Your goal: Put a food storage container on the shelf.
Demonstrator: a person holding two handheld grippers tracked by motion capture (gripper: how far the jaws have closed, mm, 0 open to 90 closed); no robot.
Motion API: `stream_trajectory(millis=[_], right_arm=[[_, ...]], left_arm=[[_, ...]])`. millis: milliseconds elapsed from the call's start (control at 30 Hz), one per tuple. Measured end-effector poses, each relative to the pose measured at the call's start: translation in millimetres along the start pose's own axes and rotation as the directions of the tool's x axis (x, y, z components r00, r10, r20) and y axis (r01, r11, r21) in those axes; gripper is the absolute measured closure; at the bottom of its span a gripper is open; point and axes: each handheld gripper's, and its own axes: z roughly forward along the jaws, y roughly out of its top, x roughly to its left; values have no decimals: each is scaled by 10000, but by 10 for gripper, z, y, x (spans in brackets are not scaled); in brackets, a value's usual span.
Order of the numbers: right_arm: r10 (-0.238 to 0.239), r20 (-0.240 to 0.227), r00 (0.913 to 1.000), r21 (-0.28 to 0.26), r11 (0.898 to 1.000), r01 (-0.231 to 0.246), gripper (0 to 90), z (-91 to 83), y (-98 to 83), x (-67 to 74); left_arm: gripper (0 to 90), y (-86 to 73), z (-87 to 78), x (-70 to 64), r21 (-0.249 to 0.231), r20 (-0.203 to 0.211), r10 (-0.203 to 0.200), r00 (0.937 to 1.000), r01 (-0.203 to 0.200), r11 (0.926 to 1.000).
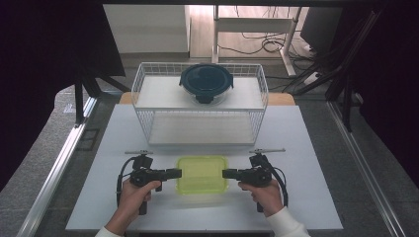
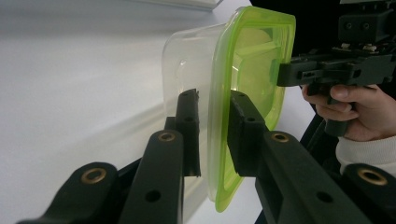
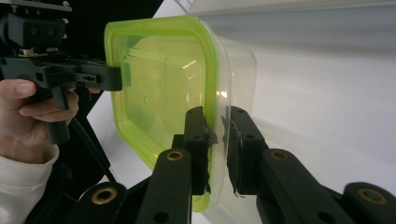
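The green-lidded box point(image 1: 202, 174) sits on the table point(image 1: 306, 163) between both claws. The left claw point(image 1: 174, 173) and right claw point(image 1: 229, 173) are each clamped on a rim; it should be lifted level, evenly.

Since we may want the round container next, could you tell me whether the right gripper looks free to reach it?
Probably not yet: the right gripper is clamped on the green-lidded container, and the dark-lidded round container sits atop the wire rack beyond.
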Motion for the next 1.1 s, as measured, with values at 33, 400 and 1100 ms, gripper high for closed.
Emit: stream_trajectory(millis=[33,400,1100], right_arm=[[9,-6,10000,-39,10000,-9,783,-5,4,11],[-585,-4,9983,-331,9977,585,785,-105,70,157],[-1361,91,9907,-593,9889,1364,785,-176,234,311]], left_arm=[[757,5,-12,-18,-28,-10,50,10000,-50,10000],[756,39,-135,-158,-399,-44,538,9985,-540,9977],[755,210,-295,-280,-667,-85,1079,9941,-1082,9919]])
